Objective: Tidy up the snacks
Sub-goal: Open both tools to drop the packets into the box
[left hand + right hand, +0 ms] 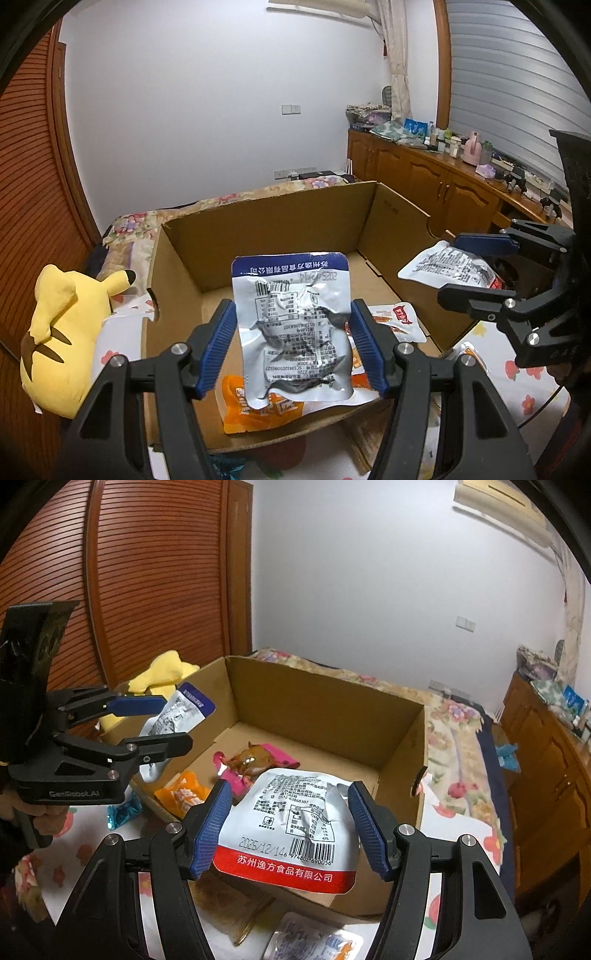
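A blue-topped silver packet [295,332] was clamped in the left gripper [293,345] above the cardboard box [266,225], while a red-banded packet [291,827] was gripped by the right gripper [290,829] over its near wall.

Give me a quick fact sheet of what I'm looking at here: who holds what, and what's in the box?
Left gripper: clamped on a silver snack packet with a blue band
Right gripper: clamped on a silver snack packet with a red band
Cardboard box: open, on a floral cloth
Inside the box: orange packet, pink packet
Outside the box: teal packet, near the left gripper
Beside the box: yellow plush toy
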{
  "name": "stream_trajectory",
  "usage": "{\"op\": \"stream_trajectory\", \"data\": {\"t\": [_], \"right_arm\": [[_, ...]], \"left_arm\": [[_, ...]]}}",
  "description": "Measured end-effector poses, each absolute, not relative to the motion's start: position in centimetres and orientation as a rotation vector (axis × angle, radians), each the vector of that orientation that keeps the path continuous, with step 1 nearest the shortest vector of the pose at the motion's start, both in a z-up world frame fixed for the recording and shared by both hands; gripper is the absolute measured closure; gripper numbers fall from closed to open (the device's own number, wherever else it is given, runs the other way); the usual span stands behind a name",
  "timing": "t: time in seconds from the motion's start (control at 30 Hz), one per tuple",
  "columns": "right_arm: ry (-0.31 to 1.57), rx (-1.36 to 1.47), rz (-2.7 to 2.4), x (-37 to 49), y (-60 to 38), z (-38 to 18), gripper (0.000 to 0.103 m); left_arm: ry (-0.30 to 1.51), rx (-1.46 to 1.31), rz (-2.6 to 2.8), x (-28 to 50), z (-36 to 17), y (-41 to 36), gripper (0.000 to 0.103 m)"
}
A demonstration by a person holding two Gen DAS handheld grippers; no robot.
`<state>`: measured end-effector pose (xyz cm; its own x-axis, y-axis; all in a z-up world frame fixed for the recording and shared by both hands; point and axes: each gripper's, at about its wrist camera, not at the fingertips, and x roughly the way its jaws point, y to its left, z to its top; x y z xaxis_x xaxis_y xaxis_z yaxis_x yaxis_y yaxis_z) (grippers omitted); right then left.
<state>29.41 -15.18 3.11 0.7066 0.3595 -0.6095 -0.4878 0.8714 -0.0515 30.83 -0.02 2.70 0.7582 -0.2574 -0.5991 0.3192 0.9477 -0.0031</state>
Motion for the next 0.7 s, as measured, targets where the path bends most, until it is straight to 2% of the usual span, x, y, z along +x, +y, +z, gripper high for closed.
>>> {"op": "stream_trajectory", "data": {"t": [0.27,0.3,0.7], "right_arm": [[0.658,-0.198,0.475,30.3,-15.3,2.4,0.036],[0.657,-0.194,0.474,30.3,-15.4,2.3,0.039],[0.631,-0.154,0.480,28.8,-16.6,3.2,0.038]], "left_arm": [[0.649,0.104,-0.319,31.4,2.4,-0.3,0.040],[0.650,0.105,-0.318,31.6,2.4,-0.4,0.040],[0.631,0.102,-0.323,30.5,3.0,-0.1,0.040]]}}
